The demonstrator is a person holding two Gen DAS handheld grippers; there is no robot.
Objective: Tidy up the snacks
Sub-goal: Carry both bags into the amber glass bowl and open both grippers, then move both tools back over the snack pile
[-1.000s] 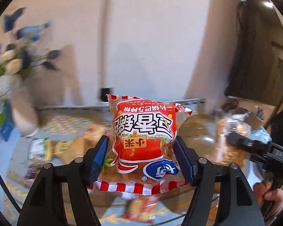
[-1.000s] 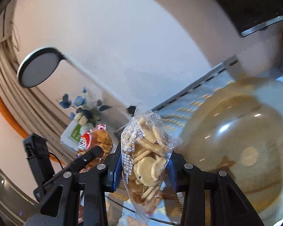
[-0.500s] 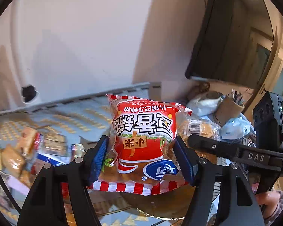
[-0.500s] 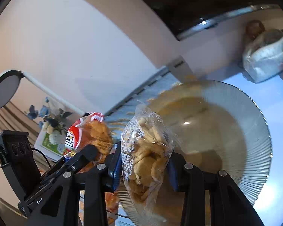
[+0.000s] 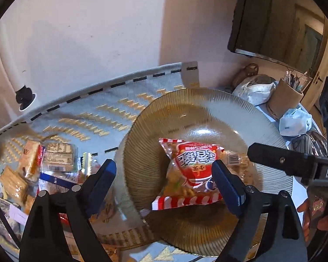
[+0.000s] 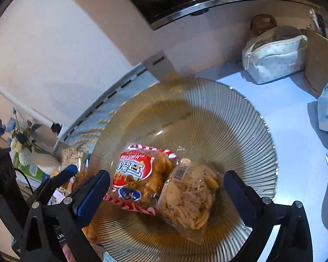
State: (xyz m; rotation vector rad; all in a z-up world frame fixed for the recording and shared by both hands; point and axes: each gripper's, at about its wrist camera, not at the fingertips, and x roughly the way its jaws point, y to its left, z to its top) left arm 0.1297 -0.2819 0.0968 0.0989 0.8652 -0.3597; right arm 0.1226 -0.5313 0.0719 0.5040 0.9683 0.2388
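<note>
Ribbed glass plate [image 6: 240, 131]; cracker bag [image 6: 190, 194] half-hidden.

The left gripper [image 5: 164, 182] and right gripper [image 6: 167, 188] both tilt downward, jaws just opened wide and holding nothing; a hand [image 5: 317, 218] grips the right gripper's handle

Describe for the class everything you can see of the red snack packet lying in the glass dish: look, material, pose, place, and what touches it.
The red snack packet is a glossy plastic pillow bag, red with white lettering, a blue oval logo and red-and-white striped sealed ends; golden fried pieces show through clear parts. It lies flat inside the ribbed amber glass dish, its side against the clear bag of round crackers. It lies between the left claw jaws, which have just been opening and do not press on it.
</note>
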